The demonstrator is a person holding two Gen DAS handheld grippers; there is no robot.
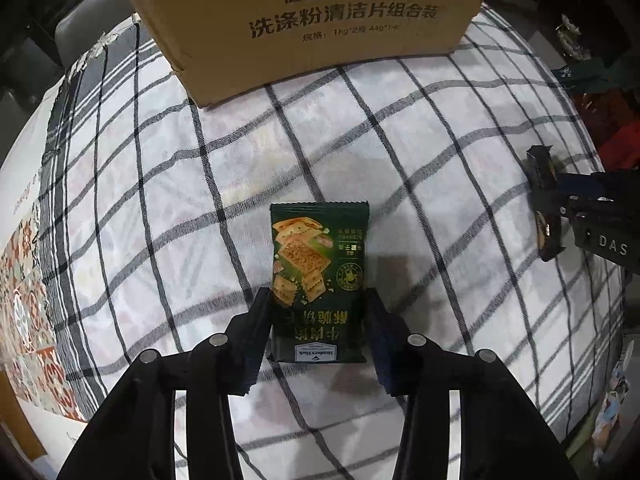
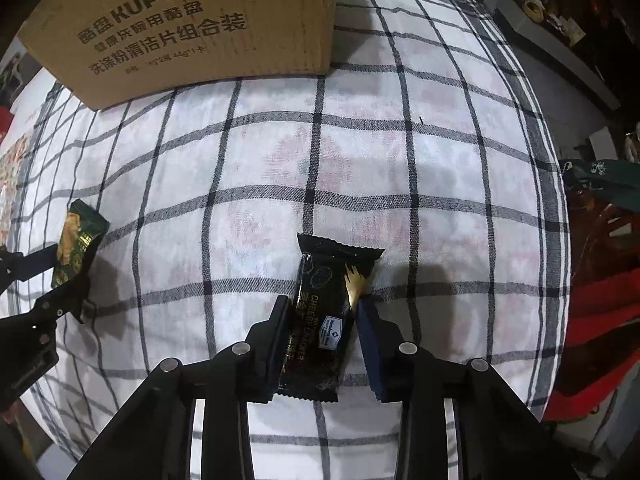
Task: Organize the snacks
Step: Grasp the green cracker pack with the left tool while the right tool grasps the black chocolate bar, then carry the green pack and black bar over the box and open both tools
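A green cracker packet (image 1: pixel 318 276) sits between the fingers of my left gripper (image 1: pixel 318 300), which is shut on its sides above the checked cloth. My right gripper (image 2: pixel 324 308) is shut on a black cheese cracker packet (image 2: pixel 326 312). In the left wrist view the right gripper (image 1: pixel 568 204) shows at the right edge with the black packet (image 1: pixel 542 208). In the right wrist view the left gripper (image 2: pixel 66 272) shows at the left edge with the green packet (image 2: pixel 76 244). A brown cardboard box (image 1: pixel 312 16) stands at the far side of the table; it also shows in the right wrist view (image 2: pixel 192 28).
The table carries a white cloth with dark checks (image 1: pixel 420 140). A patterned mat (image 1: pixel 28 280) lies at its left edge. Red and dark green items (image 2: pixel 600 240) sit off the table's right side. A shelf with clutter (image 2: pixel 552 20) is at the far right.
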